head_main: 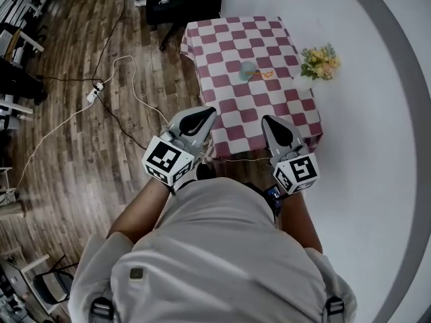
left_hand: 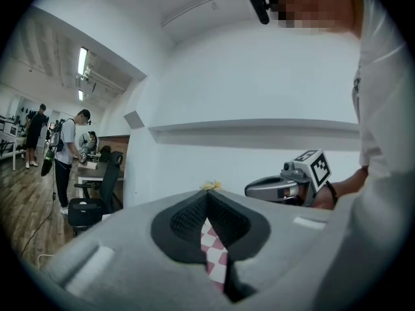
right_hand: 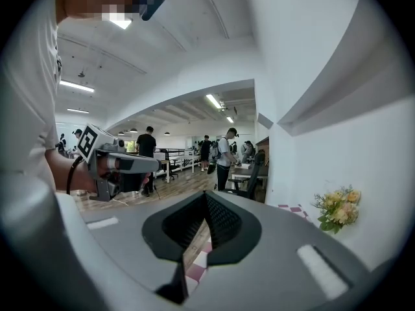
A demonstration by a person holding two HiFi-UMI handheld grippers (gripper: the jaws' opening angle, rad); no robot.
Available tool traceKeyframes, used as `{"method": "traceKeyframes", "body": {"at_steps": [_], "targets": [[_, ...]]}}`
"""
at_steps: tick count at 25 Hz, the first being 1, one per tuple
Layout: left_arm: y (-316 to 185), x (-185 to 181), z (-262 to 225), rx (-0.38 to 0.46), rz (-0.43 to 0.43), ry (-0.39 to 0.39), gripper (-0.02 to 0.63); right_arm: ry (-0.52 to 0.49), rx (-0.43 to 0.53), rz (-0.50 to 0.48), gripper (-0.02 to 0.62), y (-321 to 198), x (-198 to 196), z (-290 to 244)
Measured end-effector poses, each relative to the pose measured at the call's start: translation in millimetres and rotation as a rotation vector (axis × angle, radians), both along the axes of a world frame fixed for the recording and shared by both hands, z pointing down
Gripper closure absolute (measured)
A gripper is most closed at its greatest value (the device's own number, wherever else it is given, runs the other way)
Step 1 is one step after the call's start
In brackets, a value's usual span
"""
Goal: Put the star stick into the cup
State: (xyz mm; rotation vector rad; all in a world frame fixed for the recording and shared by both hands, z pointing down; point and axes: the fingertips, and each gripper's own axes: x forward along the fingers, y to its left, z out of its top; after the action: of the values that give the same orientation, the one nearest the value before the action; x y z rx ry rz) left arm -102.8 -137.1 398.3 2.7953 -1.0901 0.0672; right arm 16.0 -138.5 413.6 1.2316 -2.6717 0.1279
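A small table with a red-and-white checked cloth (head_main: 232,52) stands ahead of me. On it sits a pale blue-green cup (head_main: 247,68), with the orange star stick (head_main: 264,75) lying just to its right, touching or nearly touching it. My left gripper (head_main: 206,115) hovers near the table's front left corner, short of the cup, shut and holding nothing. My right gripper (head_main: 271,122) hangs over the front edge, also shut and holding nothing. In the left gripper view the left gripper (left_hand: 207,195) has its jaws meeting at the tips; the right gripper (right_hand: 206,197) looks the same in its own view.
A bunch of yellow flowers (head_main: 320,62) sits at the table's right edge by the white wall. A white cable and power strip (head_main: 94,94) lie on the wooden floor to the left. A black chair (head_main: 176,2) stands behind the table. People stand at desks far off (right_hand: 226,153).
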Motion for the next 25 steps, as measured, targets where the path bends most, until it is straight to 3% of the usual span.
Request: {"method": "traceKeyframes", "body": {"at_steps": [17,25], "targets": [[88,127,0,0.021,-0.114,-0.047,0.604,-0.029,0.015,-0.116,0.586,92,134,0],[153,154,8,0.012,-0.185,-0.076,0.604,-0.035,0.027,-0.178,0.586,156,174,2]]}}
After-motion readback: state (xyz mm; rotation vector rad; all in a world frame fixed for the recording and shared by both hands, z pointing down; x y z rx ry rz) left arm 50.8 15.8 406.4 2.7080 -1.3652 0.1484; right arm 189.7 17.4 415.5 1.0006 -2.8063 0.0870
